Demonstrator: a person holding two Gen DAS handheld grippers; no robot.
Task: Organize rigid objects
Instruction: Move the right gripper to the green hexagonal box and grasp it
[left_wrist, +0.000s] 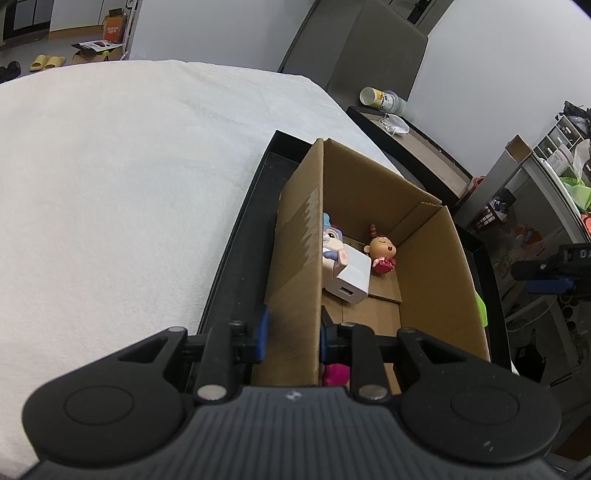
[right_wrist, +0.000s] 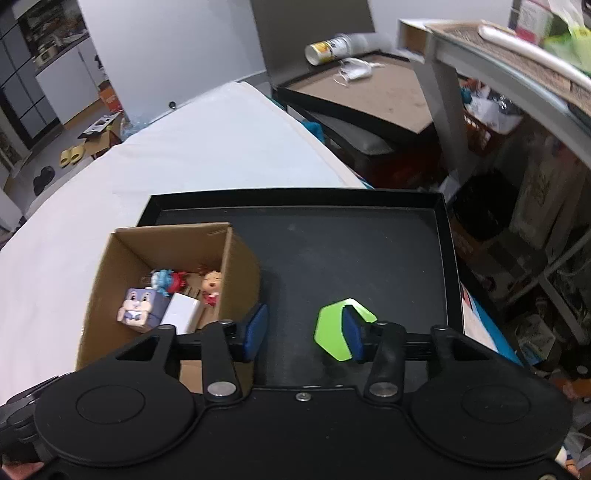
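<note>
A black tray (right_wrist: 424, 206) lies on a white cloth-covered surface (left_wrist: 110, 184), at that surface's right-hand edge as the left wrist view shows it. One open cardboard box (right_wrist: 240, 280) stands in the tray, against the tray's left side in the right wrist view.

Contents of the box, counted from both views: one white charger block (left_wrist: 351, 275); one square rabbit figure (right_wrist: 138, 308) in lilac and white, touching the charger; one round-headed doll in red (left_wrist: 382, 253), at the box's far end; one small blue-haired figure (right_wrist: 162, 278) beside a red piece, detail too small to tell. Something pink (left_wrist: 335, 374) shows at the near end of the box, mostly hidden by the left tongs.

One bright green angular piece (right_wrist: 330, 328) lies on the tray floor outside the box, well right of it.

Left tongs (left_wrist: 291, 334): clenched on the near wall of the box, one blue pad outside, one inside.

Right tongs (right_wrist: 304, 332): released, jaws partly apart, nothing between the pads. The right-hand pad (right_wrist: 352, 334) overlaps the green piece; contact cannot be told.
</note>
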